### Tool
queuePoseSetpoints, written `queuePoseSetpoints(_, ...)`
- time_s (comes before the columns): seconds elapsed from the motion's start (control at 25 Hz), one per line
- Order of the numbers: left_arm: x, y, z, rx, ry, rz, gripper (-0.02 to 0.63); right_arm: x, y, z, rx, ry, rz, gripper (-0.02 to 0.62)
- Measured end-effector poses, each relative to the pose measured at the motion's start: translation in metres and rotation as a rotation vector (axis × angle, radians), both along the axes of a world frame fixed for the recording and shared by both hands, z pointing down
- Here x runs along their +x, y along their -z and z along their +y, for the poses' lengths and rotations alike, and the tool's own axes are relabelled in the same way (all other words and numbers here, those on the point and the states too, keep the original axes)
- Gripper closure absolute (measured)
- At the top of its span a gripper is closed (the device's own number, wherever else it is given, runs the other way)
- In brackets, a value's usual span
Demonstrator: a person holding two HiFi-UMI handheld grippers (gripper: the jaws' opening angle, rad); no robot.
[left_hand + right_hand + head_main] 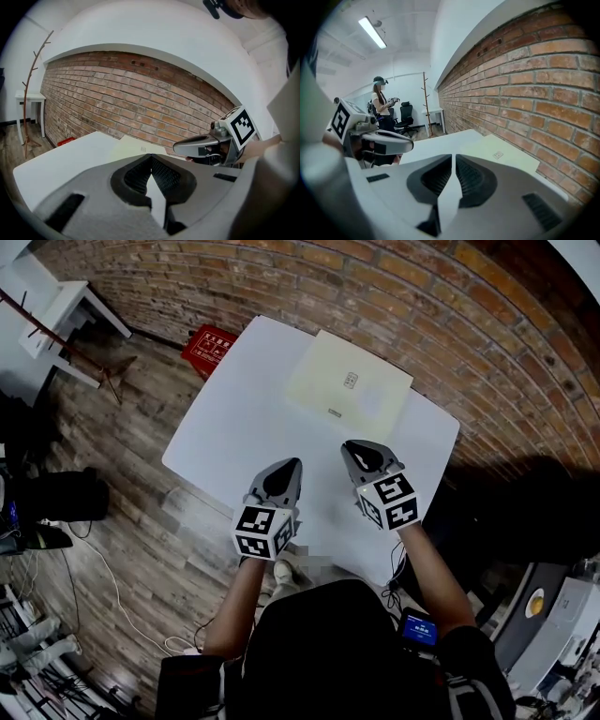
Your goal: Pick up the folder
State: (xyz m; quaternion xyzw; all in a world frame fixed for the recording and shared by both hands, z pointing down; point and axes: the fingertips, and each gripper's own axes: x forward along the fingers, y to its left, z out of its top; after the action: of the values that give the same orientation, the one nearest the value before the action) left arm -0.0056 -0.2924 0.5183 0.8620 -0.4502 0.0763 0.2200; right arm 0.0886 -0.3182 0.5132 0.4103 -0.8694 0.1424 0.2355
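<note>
Our white square table [230, 427] carries the pale yellow flat paper folder [349, 385] at its far side, long axis crosswise, near long edge facing us (well apart yet). The right gripper [350, 448] sits nearer than the left gripper [296, 464]; both have their jaws together, empty.

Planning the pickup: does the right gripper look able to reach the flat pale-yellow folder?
Probably yes: only bare white table lies between the right gripper and the pale-yellow folder, though its fingers are shut.
</note>
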Motion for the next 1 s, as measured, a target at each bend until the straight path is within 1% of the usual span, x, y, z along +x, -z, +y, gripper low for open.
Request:
queuePoseSetpoints(0.12, -0.001, -0.009, -0.006, -0.019, 0.016, 0.011, 0.588, 0.001, -0.012, -0.007, -0.022, 0.017, 0.024, 0.565)
queuePoseSetpoints(0.56, 0.007, -0.043, -0.014, -0.086, 0.027, 0.029, 0.588, 0.016, -0.057, -0.038, -0.053, 0.077, 0.189, 0.563)
queuePoseSetpoints(0.8, 0.015, -0.058, -0.018, -0.115, 0.027, 0.048, 0.588, 0.014, -0.072, -0.049, -0.066, 0.093, 0.232, 0.560)
queuePoseSetpoints(0.84, 0.017, -0.060, -0.019, -0.120, 0.024, 0.049, 0.588, 0.015, -0.076, -0.051, -0.071, 0.093, 0.241, 0.554)
queuePoseSetpoints(0.96, 0.024, -0.067, -0.020, -0.132, 0.016, 0.054, 0.588, 0.020, -0.089, -0.055, -0.095, 0.094, 0.261, 0.503)
queuePoseSetpoints(1.0, 0.025, -0.069, -0.020, -0.136, 0.014, 0.056, 0.588, 0.022, -0.092, -0.056, -0.100, 0.095, 0.268, 0.498)
